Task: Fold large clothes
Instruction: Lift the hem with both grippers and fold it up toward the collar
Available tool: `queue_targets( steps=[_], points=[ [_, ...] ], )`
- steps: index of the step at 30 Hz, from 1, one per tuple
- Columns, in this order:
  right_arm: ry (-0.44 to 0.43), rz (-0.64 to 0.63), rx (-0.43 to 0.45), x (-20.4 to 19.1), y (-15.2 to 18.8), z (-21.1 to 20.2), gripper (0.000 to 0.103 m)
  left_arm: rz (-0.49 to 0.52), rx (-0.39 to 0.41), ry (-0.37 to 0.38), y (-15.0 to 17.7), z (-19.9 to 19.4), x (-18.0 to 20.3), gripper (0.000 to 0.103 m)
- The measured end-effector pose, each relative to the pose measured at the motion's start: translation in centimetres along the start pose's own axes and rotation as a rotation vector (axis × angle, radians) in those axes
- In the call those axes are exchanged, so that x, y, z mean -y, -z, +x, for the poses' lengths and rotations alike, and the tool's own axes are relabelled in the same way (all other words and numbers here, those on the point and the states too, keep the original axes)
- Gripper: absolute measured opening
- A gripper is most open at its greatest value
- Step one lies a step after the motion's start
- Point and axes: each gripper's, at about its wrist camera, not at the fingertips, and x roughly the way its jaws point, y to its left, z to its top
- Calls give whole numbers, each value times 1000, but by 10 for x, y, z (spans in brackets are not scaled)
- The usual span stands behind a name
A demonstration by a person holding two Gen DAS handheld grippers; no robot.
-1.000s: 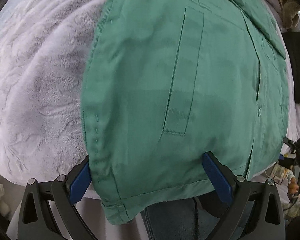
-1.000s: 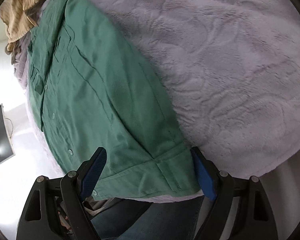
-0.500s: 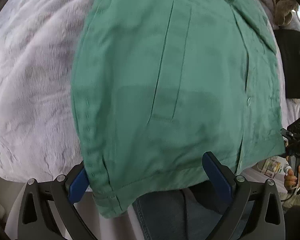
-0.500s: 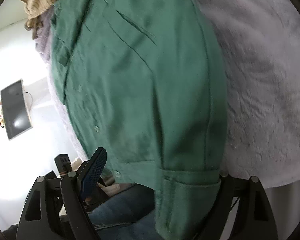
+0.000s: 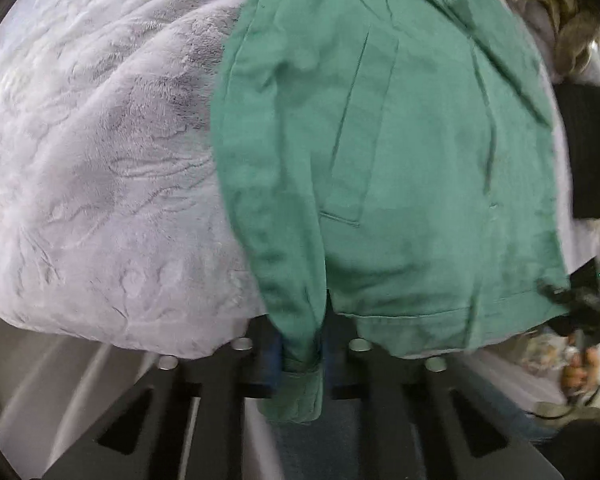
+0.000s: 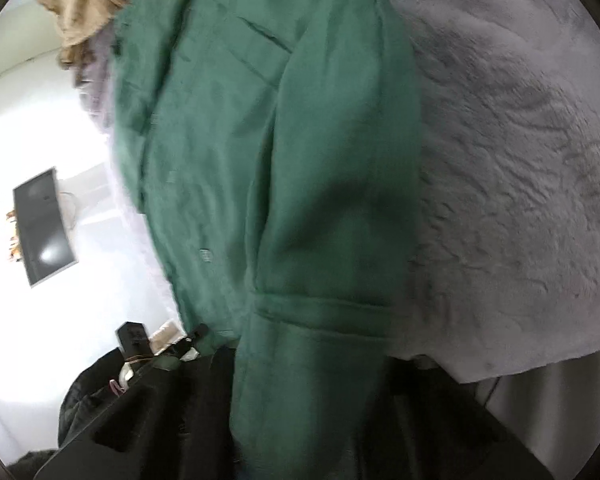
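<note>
Between both tongs (image 5: 300, 354) (image 6: 300, 364), pinched green shirt (image 5: 400, 160) cuffs, body beyond.

Both views are smeared by motion blur. The green shirt (image 5: 400, 152) runs off the top edge of the left wrist view, its collar cut away, and its cuff covers the pads of the left tongs (image 5: 300, 354). In the right wrist view the sleeve hides the right tongs (image 6: 300, 380) entirely. The tan garment (image 6: 84, 4) is clipped at the frame's rim.
</note>
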Motion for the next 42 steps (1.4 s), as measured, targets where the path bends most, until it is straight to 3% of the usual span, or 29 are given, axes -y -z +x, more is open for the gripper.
queue_targets(
  steps=[5, 10, 16, 24, 30, 33, 35, 40, 42],
  points=[
    [-178, -13, 67, -23, -2, -16, 9, -51, 21, 176, -8, -29, -3, 15],
    [-346, -53, 138, -69, -24, -38, 9, -81, 145, 331, -43, -82, 0, 15],
    [-384, -175, 189, -143, -87, -49, 9, -90, 322, 442, -123, -129, 8, 15],
    [-327, -225, 246, -208, -221, -31, 9, -126, 456, 382, -246, -130, 18, 15],
    [-209, -144, 288, -200, -306, 4, 9, -125, 497, 270, -337, -94, 33, 15],
    [-144, -115, 289, -185, -333, 32, 12, -70, 500, 167, -354, -76, 44, 15],
    [-170, -82, 299, -173, -341, 42, 12, -48, 504, 108, -358, -68, 47, 15],
    [-186, -88, 299, -175, -340, 38, 17, -14, 502, 74, -361, -66, 49, 19],
    [-174, -113, 310, -185, -337, 29, 37, 1, 496, 74, -358, -74, 52, 23]
  ],
)
